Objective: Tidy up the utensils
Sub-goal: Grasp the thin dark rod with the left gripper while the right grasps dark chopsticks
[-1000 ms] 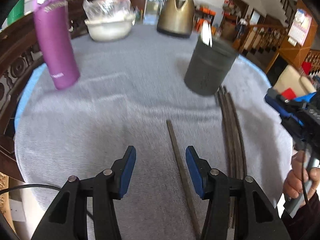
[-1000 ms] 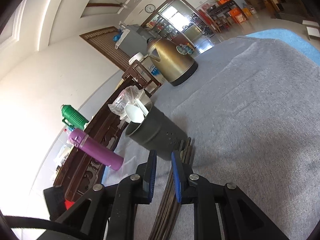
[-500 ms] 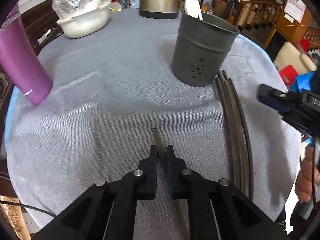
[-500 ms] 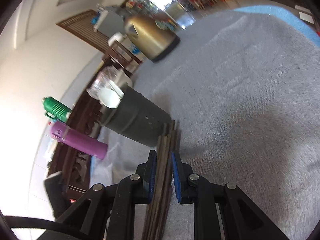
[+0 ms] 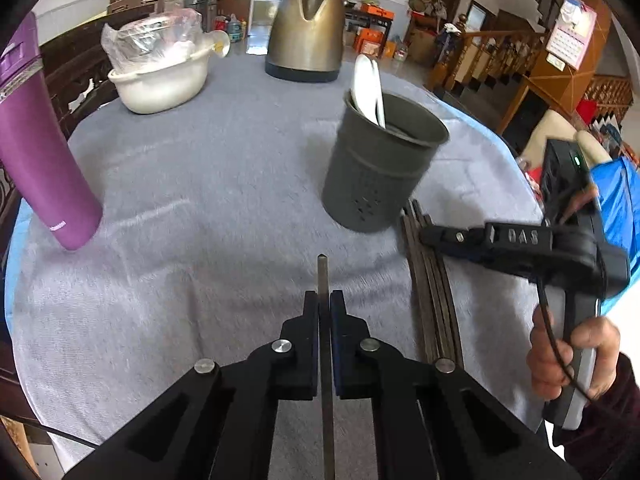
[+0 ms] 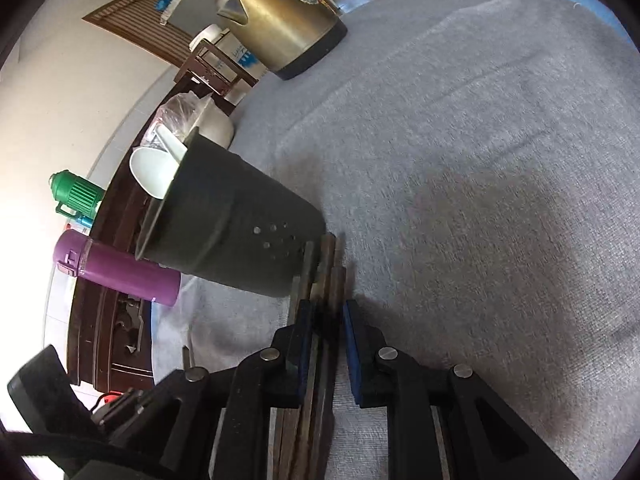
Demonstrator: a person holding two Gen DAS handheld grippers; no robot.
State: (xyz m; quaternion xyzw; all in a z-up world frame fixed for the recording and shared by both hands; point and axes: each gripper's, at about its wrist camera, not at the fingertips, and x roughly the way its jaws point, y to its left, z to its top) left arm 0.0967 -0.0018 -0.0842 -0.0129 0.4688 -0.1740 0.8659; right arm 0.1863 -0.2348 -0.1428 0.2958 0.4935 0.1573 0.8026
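Chopsticks [image 5: 430, 280] on grey tablecloth [image 5: 208, 184]; kettle [image 5: 306, 26], wooden staircase [image 5: 500, 52] beyond.

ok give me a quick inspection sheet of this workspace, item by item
Surface: round table under a grey cloth.
Job's things: grey utensil holder upright, white spoons inside; chopstick bundle lying beside its base; single chopstick.
Clutter: purple bottle, white bowl with a plastic bag, brass kettle.
Grippers: left gripper shut on the single chopstick; right gripper open, straddling the bundle.
Cables: black cable by the right hand.
Surroundings: wooden railing, wall calendar, green flask.
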